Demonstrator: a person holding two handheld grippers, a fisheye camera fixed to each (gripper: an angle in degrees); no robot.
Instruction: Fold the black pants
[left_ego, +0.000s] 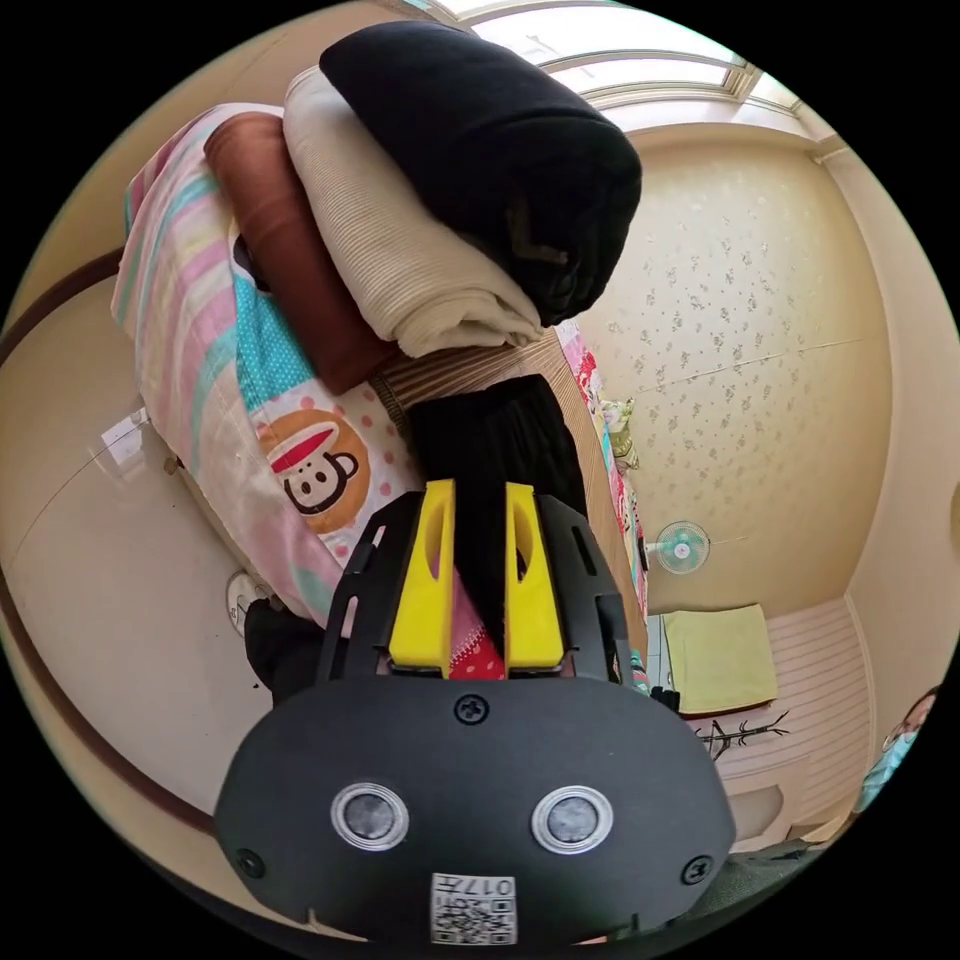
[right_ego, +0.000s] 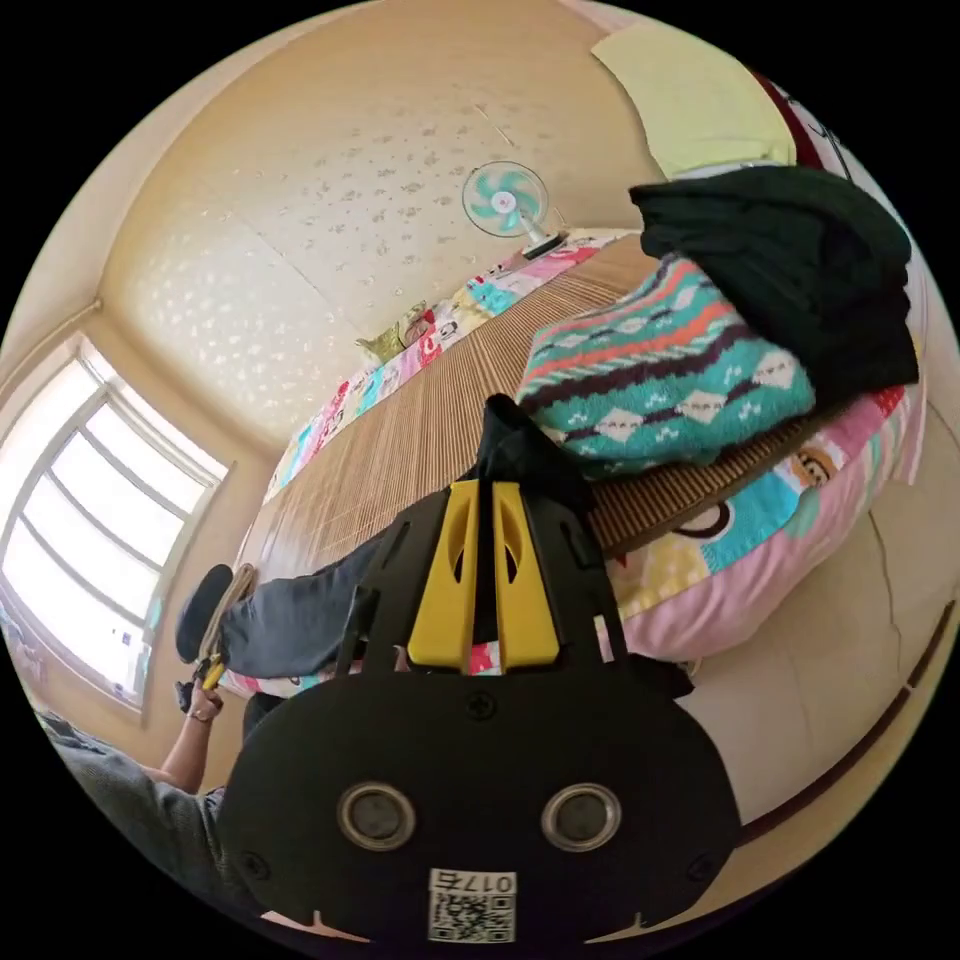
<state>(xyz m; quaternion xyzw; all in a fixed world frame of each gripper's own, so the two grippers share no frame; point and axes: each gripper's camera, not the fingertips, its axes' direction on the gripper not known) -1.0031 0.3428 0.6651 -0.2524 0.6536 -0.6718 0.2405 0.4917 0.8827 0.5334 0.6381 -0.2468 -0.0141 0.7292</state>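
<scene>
Both grippers, left (left_ego: 478, 500) and right (right_ego: 484, 500), clamp the black pants (left_ego: 495, 440) over the bamboo mat (right_ego: 420, 430); a fan (right_ego: 505, 200) stands by the wallpapered wall.

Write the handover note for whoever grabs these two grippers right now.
Left gripper: shut on the black pants, dark cloth pinched between its yellow fingers.
Right gripper: shut on the black pants too.
The pants lie on the bamboo mat on the bed, beside folded stacks: the brown, cream and black pile, and the patterned sweater.
Done: both ends gripped.
Left: likely bring the ends together and lay the fold flat.
</scene>
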